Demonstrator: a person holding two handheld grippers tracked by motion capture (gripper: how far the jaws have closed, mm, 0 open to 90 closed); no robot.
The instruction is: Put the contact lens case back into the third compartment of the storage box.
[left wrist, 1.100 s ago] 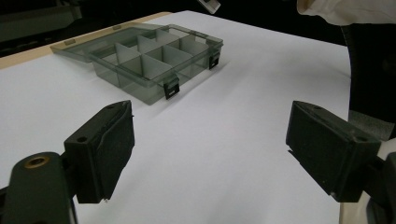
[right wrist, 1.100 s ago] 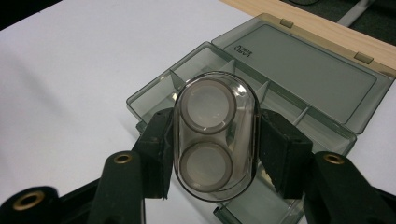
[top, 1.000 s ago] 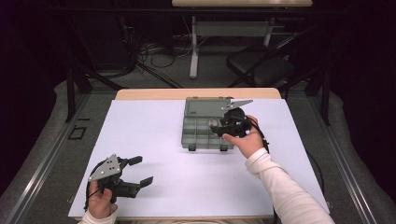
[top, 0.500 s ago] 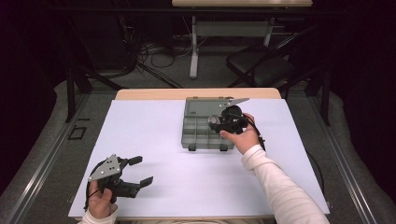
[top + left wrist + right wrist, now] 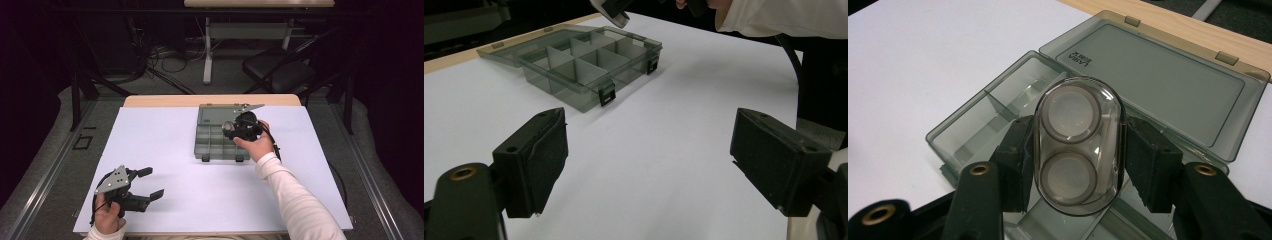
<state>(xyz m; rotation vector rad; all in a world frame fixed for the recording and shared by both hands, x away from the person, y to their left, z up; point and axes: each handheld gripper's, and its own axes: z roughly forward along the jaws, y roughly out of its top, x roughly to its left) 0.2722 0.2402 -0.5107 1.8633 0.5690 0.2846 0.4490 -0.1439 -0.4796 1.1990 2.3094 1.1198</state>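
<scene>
The right gripper (image 5: 1075, 155) clamps a clear two-well capsule (image 5: 1078, 145) over the smoky compartment box (image 5: 998, 107), whose open lid (image 5: 1158, 75) bears small, seemingly upside-down lettering. The left gripper (image 5: 152, 182) hangs spread over white paper (image 5: 165, 135) covering the wooden table (image 5: 165, 100); cables and a chair (image 5: 280, 70) lie beyond.

Embossed lettering on open lid (image 5: 1168, 85) of smoky plastic compartment box (image 5: 998, 107) — seen upside down in right gripper view, too small to read surely. No other text legible.

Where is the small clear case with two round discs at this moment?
The clear case is clamped in the right gripper, held above the open compartment box.
</scene>
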